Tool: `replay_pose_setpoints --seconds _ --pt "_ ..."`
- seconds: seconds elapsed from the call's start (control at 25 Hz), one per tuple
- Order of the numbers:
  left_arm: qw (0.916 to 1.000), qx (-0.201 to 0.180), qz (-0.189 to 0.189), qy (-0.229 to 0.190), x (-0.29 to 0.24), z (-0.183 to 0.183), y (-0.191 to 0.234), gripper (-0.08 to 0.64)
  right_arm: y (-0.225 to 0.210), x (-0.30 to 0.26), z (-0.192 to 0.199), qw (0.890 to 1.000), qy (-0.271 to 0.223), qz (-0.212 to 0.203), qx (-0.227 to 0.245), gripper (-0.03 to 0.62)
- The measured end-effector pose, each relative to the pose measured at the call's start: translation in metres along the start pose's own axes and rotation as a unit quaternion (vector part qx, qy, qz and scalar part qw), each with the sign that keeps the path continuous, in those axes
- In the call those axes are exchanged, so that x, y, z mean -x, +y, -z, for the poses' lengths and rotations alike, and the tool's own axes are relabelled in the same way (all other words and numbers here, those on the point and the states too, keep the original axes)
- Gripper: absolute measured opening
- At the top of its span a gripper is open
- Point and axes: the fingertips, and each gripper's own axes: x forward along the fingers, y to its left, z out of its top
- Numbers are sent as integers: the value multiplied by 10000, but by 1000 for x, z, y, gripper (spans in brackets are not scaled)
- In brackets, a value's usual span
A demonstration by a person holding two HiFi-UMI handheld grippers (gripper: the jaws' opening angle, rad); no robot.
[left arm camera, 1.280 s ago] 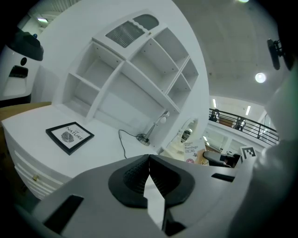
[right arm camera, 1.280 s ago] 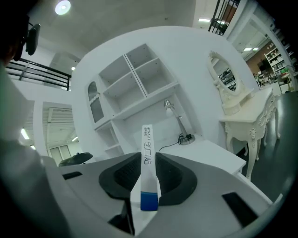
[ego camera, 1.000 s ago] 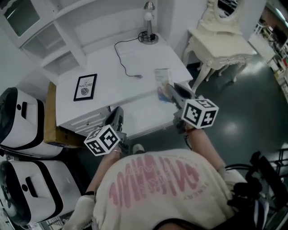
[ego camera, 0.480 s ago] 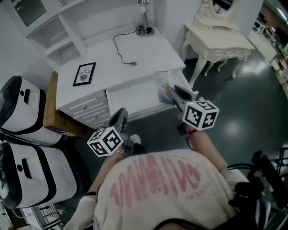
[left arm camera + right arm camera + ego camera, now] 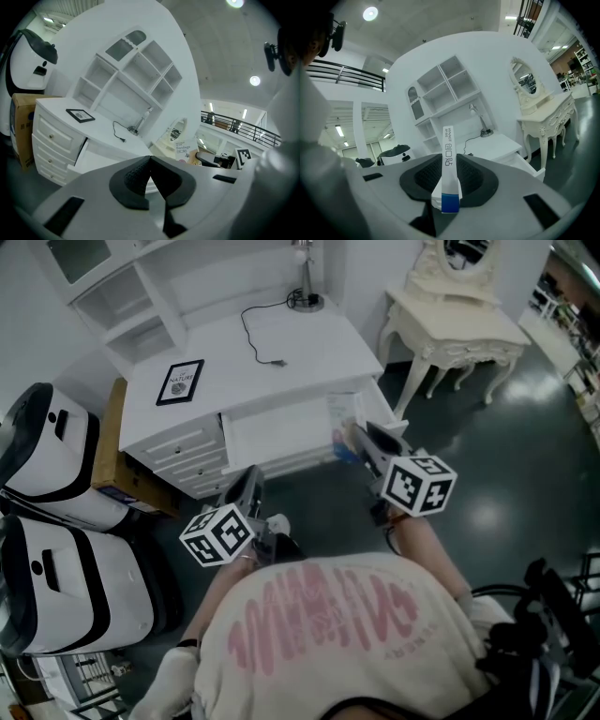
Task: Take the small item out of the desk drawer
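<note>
My right gripper (image 5: pixel 447 180) clamps the bandage box (image 5: pixel 448 145), long axis running out along the jaws — open drawer (image 5: pixel 272 432) ahead; left gripper (image 5: pixel 150 174) pinched together, empty.

White desk (image 5: pixel 323 352), drawer (image 5: pixel 281 432) open: framed pic (image 5: pixel 179 382), cable (image 5: pixel 277 363), lamp (image 5: pixel 307 302) on top.

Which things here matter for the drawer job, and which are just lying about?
Job: bandage box, clamped in the right tongs; open desk drawer; white desk.
Lying about: framed picture, lamp and black cable on the desk; cream dressing table; cardboard box beside the desk.
</note>
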Motion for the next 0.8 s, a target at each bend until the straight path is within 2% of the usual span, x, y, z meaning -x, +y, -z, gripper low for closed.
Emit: replay_pose_setpoints --seconds 0.4,0.8 --pt "9999 16 -61 -159 14 7 -11 29 0 21 8 10000 -3 -66 25 104" --pt "9997 67 -188 -118 26 15 -7 29 1 25 17 9999 136 -65 45 104"
